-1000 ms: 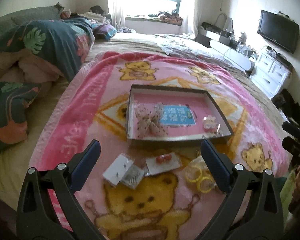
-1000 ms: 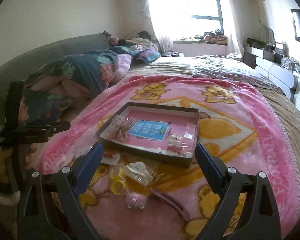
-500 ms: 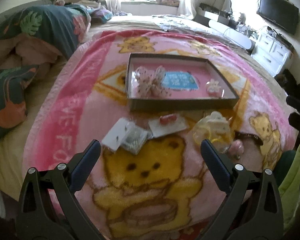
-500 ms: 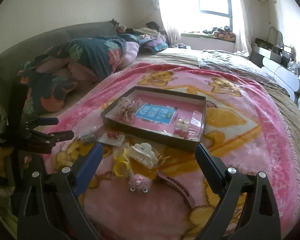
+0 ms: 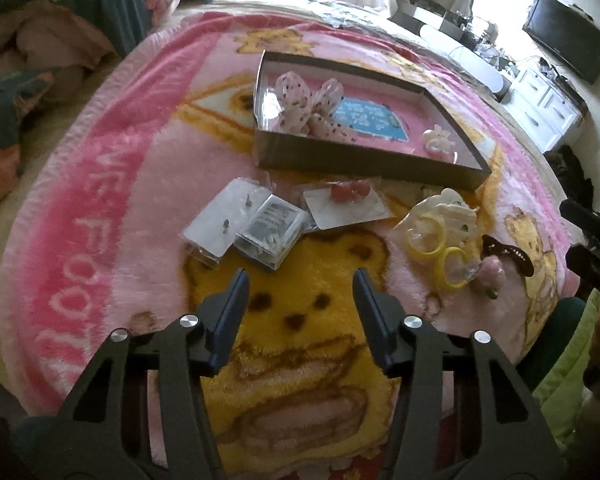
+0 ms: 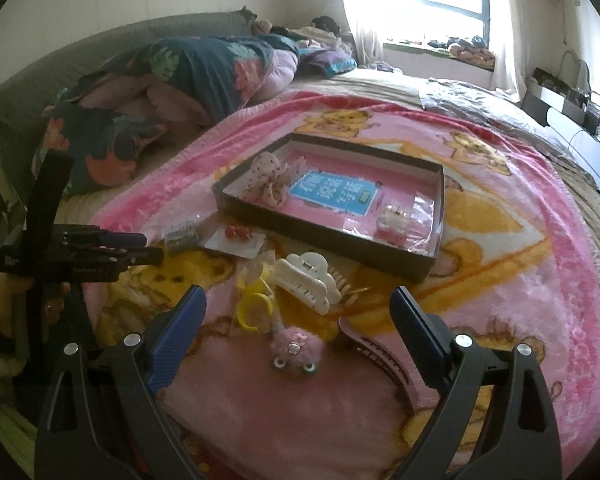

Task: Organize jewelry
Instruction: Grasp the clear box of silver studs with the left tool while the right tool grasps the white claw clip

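Note:
A shallow dark box (image 5: 364, 162) (image 6: 328, 240) on a pink bear blanket holds a dotted bow (image 5: 312, 102), a blue card and a small clip. In front of it lie earring cards (image 5: 222, 220), a small clear case (image 5: 270, 230), a red earring card (image 5: 348, 200) (image 6: 236, 238), a white claw clip (image 6: 306, 280) (image 5: 450, 210), yellow rings (image 5: 440, 254) (image 6: 254, 306), a pink fuzzy clip (image 6: 296, 350) and a dark hair clip (image 6: 376, 354). My left gripper (image 5: 300, 292) is open and empty, just short of the clear case. My right gripper (image 6: 298, 316) is open and empty over the yellow rings and fuzzy clip.
A folded floral quilt and pillows (image 6: 172, 80) lie at the left of the bed. A white dresser and TV (image 5: 564, 40) stand at the right. The left gripper's body shows at the left of the right wrist view (image 6: 80, 252).
Both grippers have moved down and closer to the loose items in front of the box. The left gripper's fingers have narrowed but stay open.

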Tool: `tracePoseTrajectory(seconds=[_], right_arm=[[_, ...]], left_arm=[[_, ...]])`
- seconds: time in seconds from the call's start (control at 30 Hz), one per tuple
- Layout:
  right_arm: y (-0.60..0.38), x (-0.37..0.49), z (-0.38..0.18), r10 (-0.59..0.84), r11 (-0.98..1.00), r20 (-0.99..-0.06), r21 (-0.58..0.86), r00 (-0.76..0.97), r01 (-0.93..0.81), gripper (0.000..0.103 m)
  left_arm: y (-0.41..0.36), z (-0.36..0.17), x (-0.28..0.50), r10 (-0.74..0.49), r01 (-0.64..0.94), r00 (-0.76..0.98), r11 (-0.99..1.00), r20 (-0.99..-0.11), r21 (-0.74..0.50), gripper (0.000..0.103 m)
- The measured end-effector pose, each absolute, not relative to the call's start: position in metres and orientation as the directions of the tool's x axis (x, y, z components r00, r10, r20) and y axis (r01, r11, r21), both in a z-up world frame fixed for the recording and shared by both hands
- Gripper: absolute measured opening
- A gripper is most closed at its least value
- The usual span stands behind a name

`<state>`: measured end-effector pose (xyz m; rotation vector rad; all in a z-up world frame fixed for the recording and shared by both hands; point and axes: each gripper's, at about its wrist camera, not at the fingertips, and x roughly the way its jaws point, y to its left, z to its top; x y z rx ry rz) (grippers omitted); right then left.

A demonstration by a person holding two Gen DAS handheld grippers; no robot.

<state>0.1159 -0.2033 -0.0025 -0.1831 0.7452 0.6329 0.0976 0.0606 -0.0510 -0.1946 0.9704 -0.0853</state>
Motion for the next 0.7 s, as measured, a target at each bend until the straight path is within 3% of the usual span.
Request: tracePoseTrajectory(seconds=[0.27,0.43,0.7], right_arm=[[-0.197,0.134,-0.019,0.440,0.804,-0.708,0.037,0.552,-0.593,0.092],[-0.187,0.152,-0.032,0.430,0.789,-0.738,0.028,0.520,-0.613,0.078],[-0.172,0.183,-0.057,0.397,0.763,-0.790,0.001,0.468,-0.647,0.072]], left_arm=[[0.063,-0.071,0.120,-0.135,-0.042,0.530,0.982,-0.837,-0.185,0.045],[0.065,-0.073,0.131,-0.114,-0.051,0.539,0.985,-0.835,-0.167,0.050],[0.069,-0.078,0.145,-0.122,-0.049,0.545,0.983,-0.830,-0.177,0.050]])
